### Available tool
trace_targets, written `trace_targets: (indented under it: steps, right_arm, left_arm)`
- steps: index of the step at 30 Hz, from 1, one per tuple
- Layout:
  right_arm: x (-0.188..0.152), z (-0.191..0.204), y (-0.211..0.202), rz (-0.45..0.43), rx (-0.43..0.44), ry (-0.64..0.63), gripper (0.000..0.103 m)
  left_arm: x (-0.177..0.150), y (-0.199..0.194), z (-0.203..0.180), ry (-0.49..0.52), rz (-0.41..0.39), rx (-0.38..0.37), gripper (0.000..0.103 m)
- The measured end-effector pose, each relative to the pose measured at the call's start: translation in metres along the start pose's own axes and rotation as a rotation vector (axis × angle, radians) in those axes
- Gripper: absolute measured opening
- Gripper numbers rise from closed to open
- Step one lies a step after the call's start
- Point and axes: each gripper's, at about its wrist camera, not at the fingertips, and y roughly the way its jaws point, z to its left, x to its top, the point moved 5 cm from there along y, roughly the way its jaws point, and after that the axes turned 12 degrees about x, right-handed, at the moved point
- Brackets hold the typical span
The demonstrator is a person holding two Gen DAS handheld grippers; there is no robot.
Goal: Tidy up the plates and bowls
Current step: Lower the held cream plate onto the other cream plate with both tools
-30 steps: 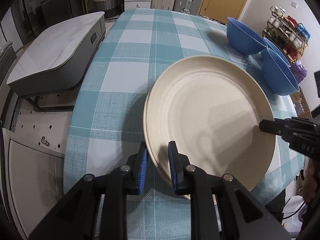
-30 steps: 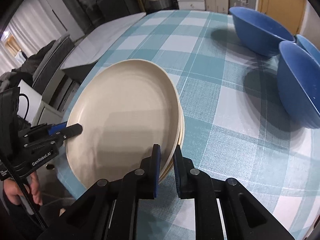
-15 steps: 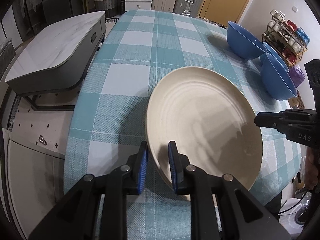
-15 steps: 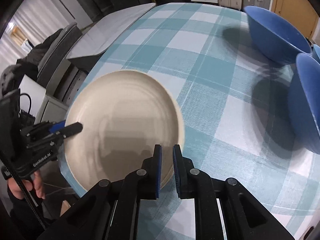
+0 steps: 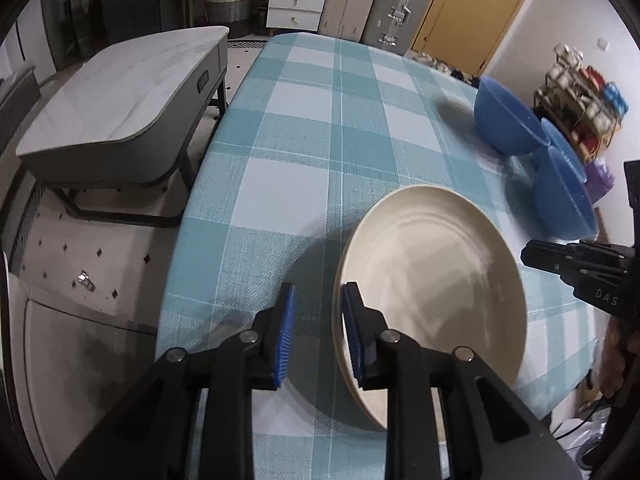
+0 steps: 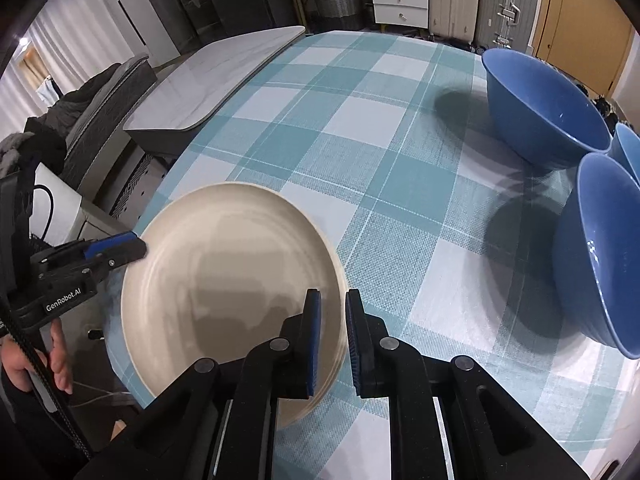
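Hand-held gripper (image 6: 136, 246) lettered "GenRobot.AI" beside plate (image 6: 224, 280)

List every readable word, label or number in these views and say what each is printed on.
"GenRobot.AI": white print on the side of the left gripper, seen from the right wrist.
"DAS": white letters on the right gripper, cut off at the frame edge.
Items on the wire rack: too small and blurred to read.
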Motion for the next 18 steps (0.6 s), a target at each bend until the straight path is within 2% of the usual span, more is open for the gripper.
trace_targets:
  steps: [2,5,11,13,15,18]
  right_arm:
    - [-0.002,-0.001,0.004,0.004,-0.001,0.006,0.013]
    - [-0.004,-0.003,0.009,0.012,0.004,0.014,0.013]
    - [-0.004,-0.004,0.009,0.012,0.006,0.015,0.013]
    - [-0.005,-0.004,0.009,0.011,0.009,0.016,0.013]
    - [-0.006,-0.004,0.010,0.014,0.009,0.017,0.013]
    - [-0.007,-0.003,0.010,0.014,0.005,0.013,0.013]
  left_arm:
    - [-0.002,0.005,-0.004,0.021,0.019,-0.003,0.023]
    - [-0.005,0.014,-0.005,-0.004,0.054,-0.065,0.024]
    - [-0.006,0.015,-0.007,0.001,0.047,-0.088,0.024]
    - [-0.007,0.018,-0.005,-0.014,0.055,-0.127,0.027]
    - [-0.009,0.021,-0.001,-0.032,0.050,-0.126,0.035]
    - [-0.009,0.022,-0.001,-0.038,0.054,-0.140,0.037]
